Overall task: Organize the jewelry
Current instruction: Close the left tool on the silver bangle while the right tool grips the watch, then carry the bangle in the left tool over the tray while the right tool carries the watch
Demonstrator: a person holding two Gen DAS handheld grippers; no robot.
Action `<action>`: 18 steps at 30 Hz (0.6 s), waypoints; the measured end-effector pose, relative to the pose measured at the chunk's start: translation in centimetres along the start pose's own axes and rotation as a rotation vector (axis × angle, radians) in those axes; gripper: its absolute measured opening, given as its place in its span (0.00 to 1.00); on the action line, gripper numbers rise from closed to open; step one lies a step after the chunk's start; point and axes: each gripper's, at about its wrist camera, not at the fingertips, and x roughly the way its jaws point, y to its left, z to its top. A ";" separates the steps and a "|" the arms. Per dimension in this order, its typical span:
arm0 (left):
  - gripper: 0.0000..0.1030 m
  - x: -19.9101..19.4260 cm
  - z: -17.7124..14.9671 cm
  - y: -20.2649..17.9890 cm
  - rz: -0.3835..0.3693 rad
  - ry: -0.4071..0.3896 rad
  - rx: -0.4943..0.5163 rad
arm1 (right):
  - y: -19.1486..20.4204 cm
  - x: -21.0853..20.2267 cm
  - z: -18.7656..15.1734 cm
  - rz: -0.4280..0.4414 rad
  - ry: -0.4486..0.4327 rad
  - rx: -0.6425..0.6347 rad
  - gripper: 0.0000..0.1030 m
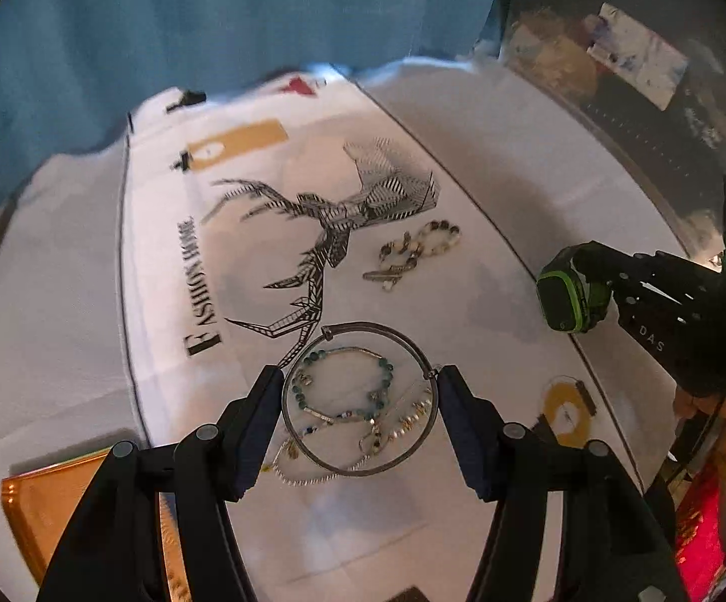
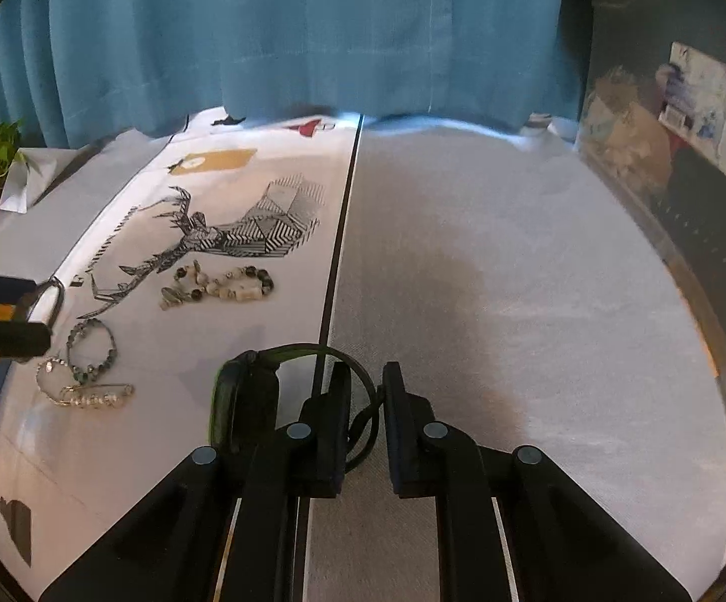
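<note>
Jaws of the left gripper (image 1: 360,381) pinched the thin metal bangle (image 1: 357,401) across its width, holding it above the teal bead bracelet (image 1: 347,381) and silver chains (image 1: 312,471) on the printed cloth (image 1: 242,261). Jaws of the right gripper (image 2: 367,391) gripped the band of a green-edged watch (image 2: 242,401) over the counter (image 2: 513,301). Farther off lay a pale bead bracelet (image 2: 227,286).
</note>
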 end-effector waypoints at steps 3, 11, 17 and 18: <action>0.57 -2.4 -0.9 -0.2 0.015 -0.038 -0.007 | 0.1 -2.1 -0.1 0.002 -0.027 -0.003 0.13; 0.57 -9.4 -5.8 -0.2 0.071 -0.143 -0.080 | 2.1 -8.8 -1.8 0.000 -0.088 -0.031 0.13; 0.57 -14.4 -13.1 -0.3 0.091 -0.185 -0.179 | 4.1 -15.3 -5.9 0.051 -0.113 0.026 0.13; 0.57 -15.1 -14.3 -0.4 0.088 -0.189 -0.194 | 4.6 -16.4 -6.9 0.061 -0.115 0.027 0.13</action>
